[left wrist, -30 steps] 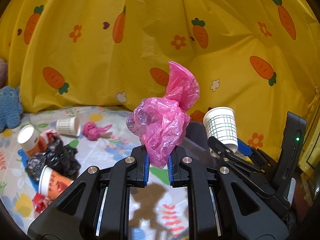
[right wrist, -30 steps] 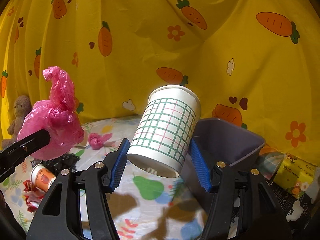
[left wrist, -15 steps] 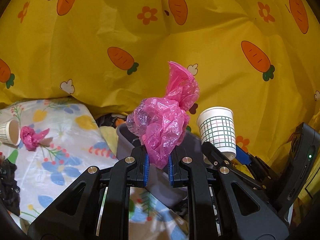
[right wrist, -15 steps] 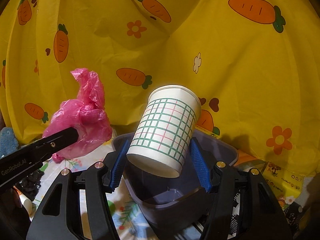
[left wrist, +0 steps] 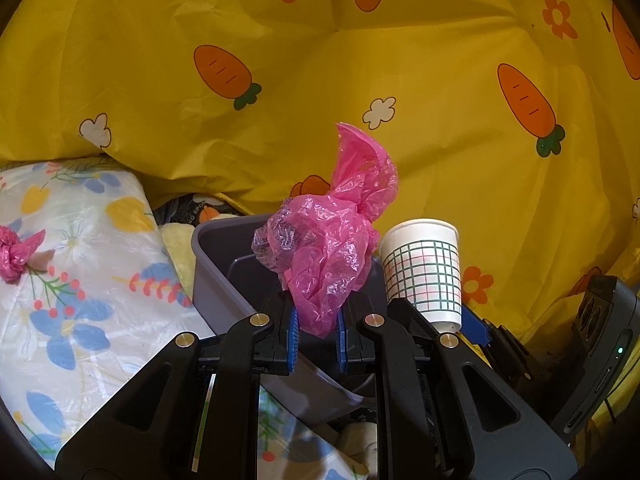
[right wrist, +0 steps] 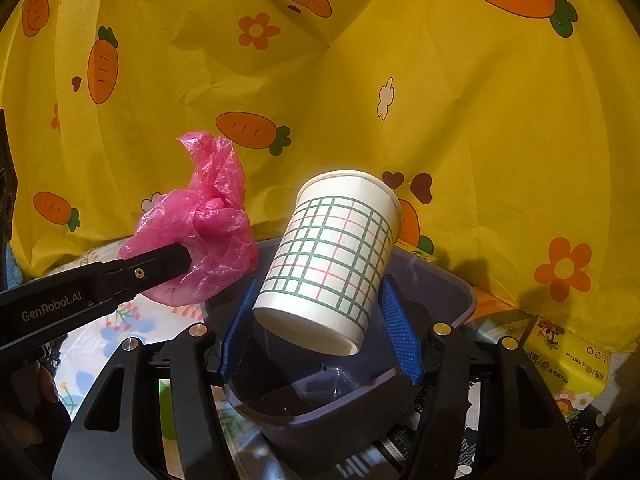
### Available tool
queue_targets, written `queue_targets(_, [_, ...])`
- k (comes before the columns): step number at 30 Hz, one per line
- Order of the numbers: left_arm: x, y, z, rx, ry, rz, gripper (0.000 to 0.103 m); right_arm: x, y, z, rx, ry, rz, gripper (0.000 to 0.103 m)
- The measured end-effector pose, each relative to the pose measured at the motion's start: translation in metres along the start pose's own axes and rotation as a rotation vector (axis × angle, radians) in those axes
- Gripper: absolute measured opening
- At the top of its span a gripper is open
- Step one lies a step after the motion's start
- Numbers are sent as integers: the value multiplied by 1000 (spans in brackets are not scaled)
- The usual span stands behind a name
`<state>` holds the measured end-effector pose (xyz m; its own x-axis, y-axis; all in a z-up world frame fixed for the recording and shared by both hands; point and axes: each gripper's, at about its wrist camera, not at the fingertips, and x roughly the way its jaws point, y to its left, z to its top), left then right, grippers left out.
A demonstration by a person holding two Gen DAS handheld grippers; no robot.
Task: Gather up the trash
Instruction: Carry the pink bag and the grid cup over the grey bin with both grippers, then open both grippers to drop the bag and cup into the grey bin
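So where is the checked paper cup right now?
The checked paper cup is tilted between the right gripper fingers above the grey bin, right of the pink bag.

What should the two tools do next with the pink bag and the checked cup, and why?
Probably open the right tool first: the white paper cup with the green grid hangs tilted over the grey plastic bin, so it should drop in. The left tool grips the crumpled pink plastic bag near the bin's edge and could follow.
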<state>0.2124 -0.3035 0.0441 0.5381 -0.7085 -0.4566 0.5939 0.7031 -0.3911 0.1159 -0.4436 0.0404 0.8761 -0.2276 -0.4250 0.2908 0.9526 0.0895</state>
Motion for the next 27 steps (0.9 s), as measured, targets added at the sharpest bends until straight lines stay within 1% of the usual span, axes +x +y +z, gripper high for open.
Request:
queue_targets(3, [9, 1, 0, -5, 17, 0, 14, 5, -3, -1, 2, 13, -1, 61])
queue_targets(9, [23, 10, -1, -36, 51, -23, 14, 12, -5, -5, -2, 32, -5, 61])
queue_targets(13, [29, 13, -1, -54, 60, -43, 14, 17, -3, -7, -11, 43, -7, 61])
queue_targets(15, [31, 13, -1, -52, 60, -59, 16, 21, -1, -7, -23, 50, -9, 62])
queue_targets(17, [32, 14, 0, -54, 55, -61, 35, 22, 0, -8, -31, 49, -14, 63])
queue_targets(18, [31, 15, 0, -58, 46, -50, 53, 22, -1, -9, -33, 47, -12, 65])
queue_targets(19, [28, 16, 0, -61, 29, -45, 60, 22, -1, -9, -34, 45, -16, 66])
queue_targets(20, [26, 17, 0, -59, 19, -39, 63, 22, -2, -10, -33, 45, -21, 70])
queue_targets(22, [21, 18, 0, -58, 4, -11, 73, 23, -3, -10, -27, 43, -21, 72])
queue_targets(25, [12, 22, -1, -67, -19, 8, 76, 22, -4, -10, -15, 43, -28, 72])
queue_targets(27, [5, 23, -3, -72, -29, 13, 76, 20, -4, -10, -9, 39, -35, 73])
